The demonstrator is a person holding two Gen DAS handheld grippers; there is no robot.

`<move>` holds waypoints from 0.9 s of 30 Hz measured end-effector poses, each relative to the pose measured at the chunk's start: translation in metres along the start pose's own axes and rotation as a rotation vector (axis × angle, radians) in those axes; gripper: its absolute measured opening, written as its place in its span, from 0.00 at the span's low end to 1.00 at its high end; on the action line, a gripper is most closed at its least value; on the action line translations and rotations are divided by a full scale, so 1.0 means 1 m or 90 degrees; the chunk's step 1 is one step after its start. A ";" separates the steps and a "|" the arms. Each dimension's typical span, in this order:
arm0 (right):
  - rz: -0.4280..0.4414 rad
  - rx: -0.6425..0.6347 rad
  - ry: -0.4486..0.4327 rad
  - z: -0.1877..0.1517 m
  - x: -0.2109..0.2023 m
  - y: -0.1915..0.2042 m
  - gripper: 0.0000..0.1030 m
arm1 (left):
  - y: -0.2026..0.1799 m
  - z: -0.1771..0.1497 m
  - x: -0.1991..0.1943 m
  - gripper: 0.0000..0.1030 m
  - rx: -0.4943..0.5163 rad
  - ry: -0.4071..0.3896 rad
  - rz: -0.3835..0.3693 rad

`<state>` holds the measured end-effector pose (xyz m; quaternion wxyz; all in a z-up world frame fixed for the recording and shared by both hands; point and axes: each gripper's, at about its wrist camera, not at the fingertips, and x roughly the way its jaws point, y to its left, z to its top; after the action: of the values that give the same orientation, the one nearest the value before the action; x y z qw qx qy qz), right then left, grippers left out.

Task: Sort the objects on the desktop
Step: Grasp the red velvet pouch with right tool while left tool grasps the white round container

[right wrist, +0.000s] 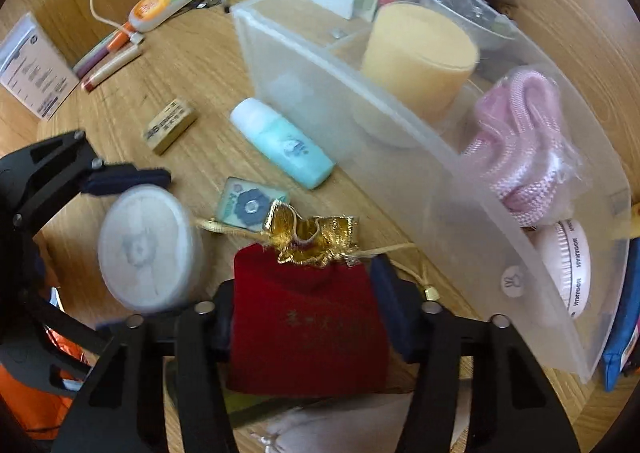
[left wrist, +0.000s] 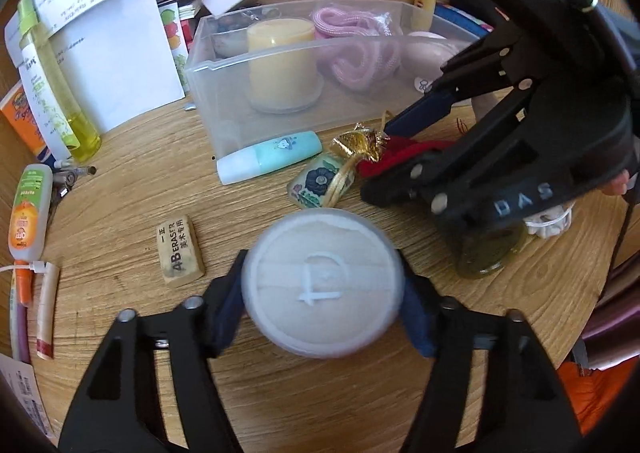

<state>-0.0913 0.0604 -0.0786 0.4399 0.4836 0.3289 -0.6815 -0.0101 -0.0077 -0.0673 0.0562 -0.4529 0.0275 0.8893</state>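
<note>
On the wooden desktop (left wrist: 120,221), at the left, the left gripper (left wrist: 320,285) has its blue pads against both sides of a round white puff case (left wrist: 322,287) — jaws about half open, set across the case's full width. The case looks light, stiff and smooth-walled, so it would probably slip if squeezed off-centre; across the widest part of the rim, as now, seems the soundest hold. Whether it is lifted clear of the wood cannot be told.

Further right, the right gripper (right wrist: 310,317) straddles a red velvet pouch (right wrist: 308,329) with a gold-trimmed mouth, jaws narrowed onto its sides. The pouch is soft and will likely bunch and sag; taking it across the body, below the gold frill, looks better than pulling on the loose drawstring, which could snag.

Between and beyond them lie an eraser (left wrist: 179,251), a mint-green tube (left wrist: 272,157) and a small floral packet (left wrist: 318,185), all loose on the wood. Behind stands a translucent plastic bin (left wrist: 224,65) — the likely destination — already holding a yellow candle (left wrist: 280,61), pink cord (left wrist: 356,53) and a pale round item.

The wood grain is smooth and level, crowded at the edges with papers, bottles and pens, leaving little free room for swinging either tool.
</note>
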 end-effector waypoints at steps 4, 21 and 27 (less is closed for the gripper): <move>0.013 0.024 -0.015 -0.006 -0.007 -0.004 0.19 | 0.004 0.001 -0.003 0.63 -0.013 -0.007 -0.005; 0.058 0.099 -0.212 -0.026 -0.079 -0.037 0.12 | 0.028 0.027 -0.047 0.63 -0.094 -0.099 0.018; 0.052 0.118 -0.266 -0.030 -0.100 -0.047 0.12 | 0.032 0.050 -0.060 0.63 -0.101 -0.133 0.024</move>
<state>-0.1085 0.1332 0.0079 0.4790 0.3831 0.1466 -0.7760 -0.0196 -0.0393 0.0107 0.0060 -0.3604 -0.0404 0.9319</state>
